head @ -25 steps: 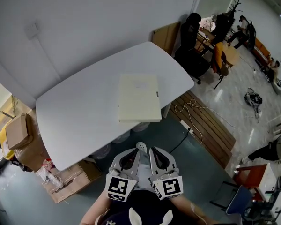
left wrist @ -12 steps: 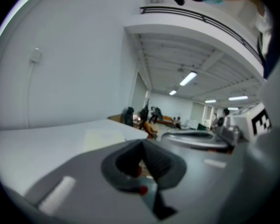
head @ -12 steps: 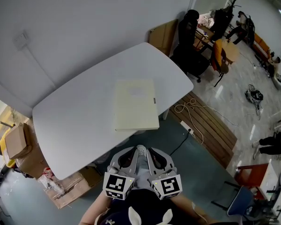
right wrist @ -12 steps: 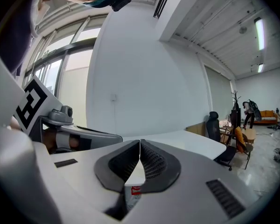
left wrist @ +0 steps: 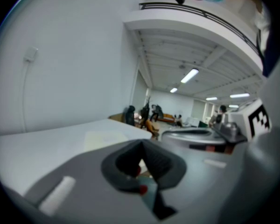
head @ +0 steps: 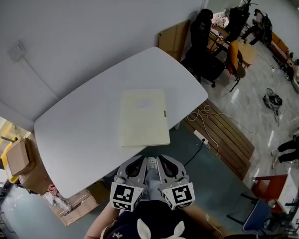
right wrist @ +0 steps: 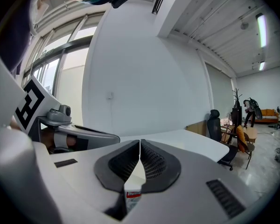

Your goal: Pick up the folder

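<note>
I am standing in a big office room with a white wall, and a wide white surface [head: 79,128] is sitting just in front of me. The pale yellow folder [head: 143,117] is lying flat and closed on it, by the edge closest to me, and one corner seems to be hanging over that edge. I think that is helping, because a part sticking out is easy to pinch. Brown cardboard boxes [head: 19,156] are sitting on the floor by the left end of the surface; I cannot see what is in them. I am holding my left hand-held gripper [left wrist: 141,144] and my right hand-held gripper [right wrist: 140,143] side by side, low and close to my body, short of the folder. Both are squeezed shut with nothing in them, so they are needing to open before grabbing.
</note>
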Demonstrator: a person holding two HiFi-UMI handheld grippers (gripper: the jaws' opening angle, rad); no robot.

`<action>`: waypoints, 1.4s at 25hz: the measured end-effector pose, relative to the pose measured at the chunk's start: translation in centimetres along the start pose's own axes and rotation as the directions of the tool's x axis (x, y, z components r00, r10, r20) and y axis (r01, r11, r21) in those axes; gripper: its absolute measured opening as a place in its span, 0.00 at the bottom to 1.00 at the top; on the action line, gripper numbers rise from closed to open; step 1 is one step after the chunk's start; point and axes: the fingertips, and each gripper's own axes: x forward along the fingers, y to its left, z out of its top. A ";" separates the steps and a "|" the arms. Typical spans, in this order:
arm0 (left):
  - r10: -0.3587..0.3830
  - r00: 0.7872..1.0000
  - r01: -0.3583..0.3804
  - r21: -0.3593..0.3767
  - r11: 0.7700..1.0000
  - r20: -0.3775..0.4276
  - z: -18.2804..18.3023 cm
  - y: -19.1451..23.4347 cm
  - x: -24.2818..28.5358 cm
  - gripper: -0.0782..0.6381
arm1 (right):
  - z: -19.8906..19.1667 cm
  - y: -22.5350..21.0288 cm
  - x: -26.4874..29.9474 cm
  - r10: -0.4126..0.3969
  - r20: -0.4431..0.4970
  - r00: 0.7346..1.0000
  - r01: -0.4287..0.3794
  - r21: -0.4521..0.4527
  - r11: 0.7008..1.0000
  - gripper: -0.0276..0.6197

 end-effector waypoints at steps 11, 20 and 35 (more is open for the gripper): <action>0.001 1.000 -0.001 0.000 1.000 -0.019 0.8 1.4 3.1 0.11 | 1.0 -2.4 2.5 -0.019 0.006 1.000 0.019 -0.005 1.000 0.06; 0.032 0.999 -0.032 -0.012 0.999 -0.033 1.0 2.7 4.4 0.12 | 0.7 -3.3 4.2 0.010 -0.012 1.000 -0.009 0.026 1.000 0.06; 0.025 0.997 -0.029 -0.041 0.999 -0.077 0.2 4.2 7.2 0.17 | -0.4 -4.9 6.6 0.039 -0.054 0.998 -0.035 0.075 0.997 0.06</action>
